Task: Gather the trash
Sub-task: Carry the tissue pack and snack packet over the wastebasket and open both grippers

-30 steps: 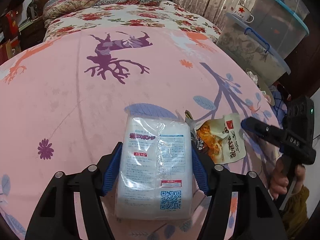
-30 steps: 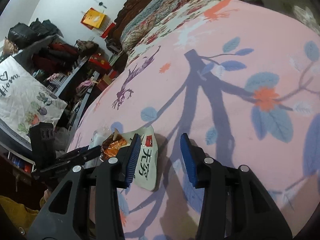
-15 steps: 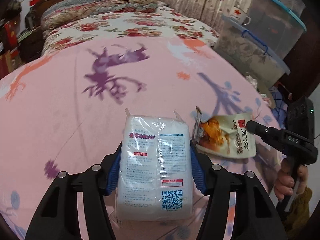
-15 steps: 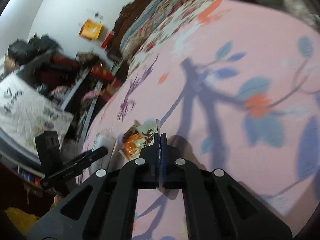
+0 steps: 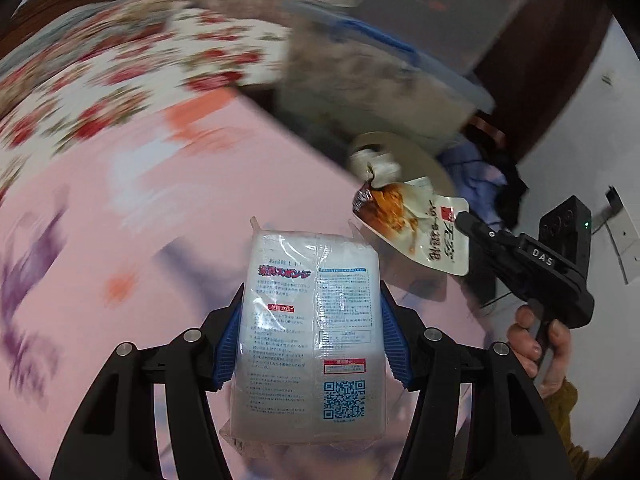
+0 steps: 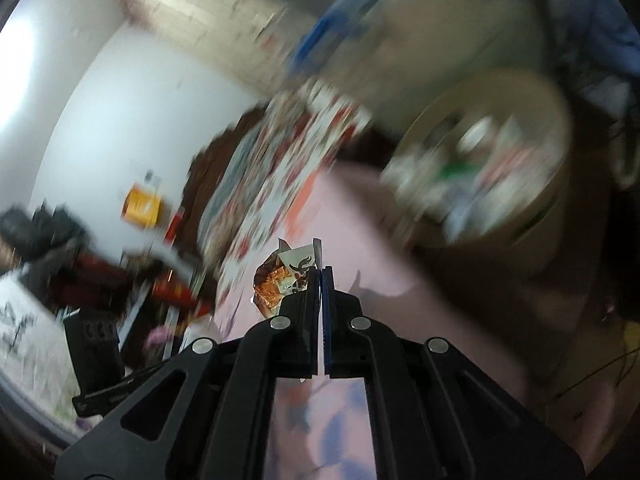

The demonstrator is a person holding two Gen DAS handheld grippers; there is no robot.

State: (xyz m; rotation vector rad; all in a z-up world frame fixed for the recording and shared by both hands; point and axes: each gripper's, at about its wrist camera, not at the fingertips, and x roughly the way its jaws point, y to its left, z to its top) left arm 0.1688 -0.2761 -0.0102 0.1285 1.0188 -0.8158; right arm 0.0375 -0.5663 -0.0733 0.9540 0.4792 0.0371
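My left gripper (image 5: 310,320) is shut on a clear white sponge packet (image 5: 310,332) with blue print and a QR code, held above the pink bedspread (image 5: 120,220). My right gripper (image 5: 464,218), seen at the right of the left wrist view, is shut on the edge of an empty orange-and-white snack pouch (image 5: 412,226) that hangs in the air. In the right wrist view the same pouch (image 6: 286,280) sticks out left of the closed right gripper (image 6: 321,274). A round tan bin (image 6: 500,168) with trash inside lies ahead, blurred.
Stacked clear storage boxes with blue lids (image 5: 400,52) stand beyond the bed edge. Dark and blue clothes (image 5: 480,164) lie beside the bin. A flowered quilt (image 5: 120,64) covers the far bed. A hand (image 5: 540,344) grips the right tool's handle.
The right gripper closed on the snack pouch and lifted it off the bed. Both grippers swung right with their loads, toward the bed edge and the tan bin.
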